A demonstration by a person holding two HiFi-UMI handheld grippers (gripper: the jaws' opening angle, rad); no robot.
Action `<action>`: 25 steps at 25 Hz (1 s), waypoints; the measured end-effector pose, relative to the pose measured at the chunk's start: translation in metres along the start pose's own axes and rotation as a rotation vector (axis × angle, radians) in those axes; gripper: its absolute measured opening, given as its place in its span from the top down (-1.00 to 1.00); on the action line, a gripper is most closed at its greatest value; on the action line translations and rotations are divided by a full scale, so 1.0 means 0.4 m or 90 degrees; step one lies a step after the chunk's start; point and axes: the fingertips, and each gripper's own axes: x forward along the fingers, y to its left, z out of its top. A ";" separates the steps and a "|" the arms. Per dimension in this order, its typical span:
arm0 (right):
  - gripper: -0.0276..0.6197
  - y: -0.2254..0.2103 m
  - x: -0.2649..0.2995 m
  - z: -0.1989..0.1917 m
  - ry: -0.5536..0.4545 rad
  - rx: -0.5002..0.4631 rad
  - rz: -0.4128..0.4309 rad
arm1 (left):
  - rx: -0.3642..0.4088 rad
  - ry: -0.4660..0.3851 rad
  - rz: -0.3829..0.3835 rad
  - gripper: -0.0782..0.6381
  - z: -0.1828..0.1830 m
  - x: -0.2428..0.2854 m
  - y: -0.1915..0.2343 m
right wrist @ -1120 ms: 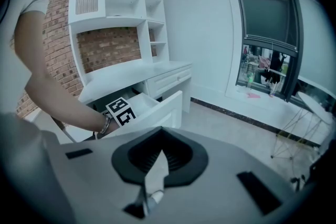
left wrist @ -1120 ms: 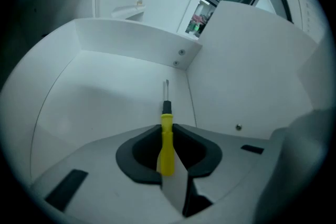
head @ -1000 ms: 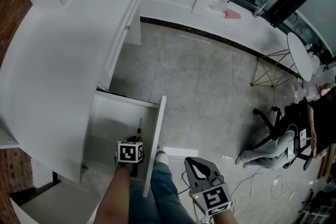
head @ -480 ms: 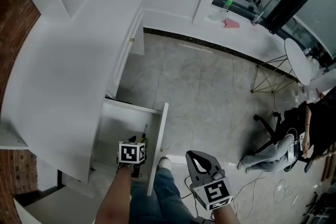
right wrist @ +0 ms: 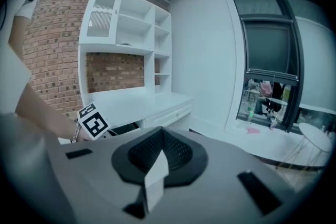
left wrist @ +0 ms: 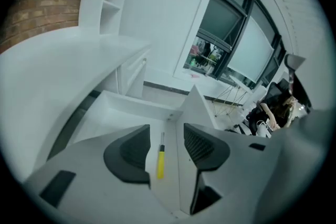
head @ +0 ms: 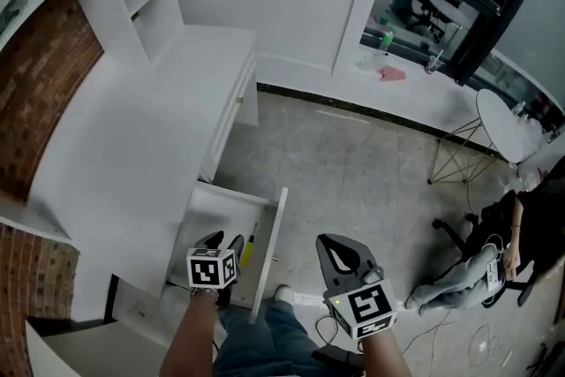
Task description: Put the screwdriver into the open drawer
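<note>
screwdriver (left wrist: 160,161) sits in the drawer (head: 268,250)
L gripper (left wrist: 166,138) jaws just spread apart, pinching nothing; screwdriver lies below betw them, tip at 12 o'clock.

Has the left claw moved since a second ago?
Yes. The left claw just opened and drew back up from the drawer, leaving the screwdriver lying on its floor, ungripped.

Cool, rather dim daylight comes from the tall dark-framed windows (right wrist: 268,55), laying a soft sheen on the broad white desk top (head: 132,146) and dark shadow beneath it. Both gripper views bulge toward black corners, and the grey left gripper (left wrist: 164,136) blurs close to the lens.
</note>
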 end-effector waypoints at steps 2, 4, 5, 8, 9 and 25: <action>0.88 -0.003 -0.017 0.030 -0.022 -0.007 0.003 | 0.002 -0.040 0.005 0.24 0.024 -0.057 -0.014; 0.88 0.002 -0.029 0.056 -0.041 -0.010 0.005 | 0.020 -0.092 0.027 0.42 0.049 -0.120 -0.021; 0.88 0.007 -0.036 0.068 -0.050 -0.011 0.007 | 0.035 -0.124 0.045 0.56 0.062 -0.152 -0.020; 0.88 0.021 -0.058 0.104 -0.072 -0.021 0.009 | 0.084 -0.223 0.070 0.74 0.116 -0.242 -0.041; 0.88 0.026 -0.066 0.117 -0.074 -0.026 0.008 | 0.106 -0.251 0.065 0.74 0.136 -0.267 -0.055; 0.88 0.227 -0.210 0.285 -0.197 -0.048 -0.093 | 0.289 -0.520 -0.015 0.75 0.316 -0.740 -0.115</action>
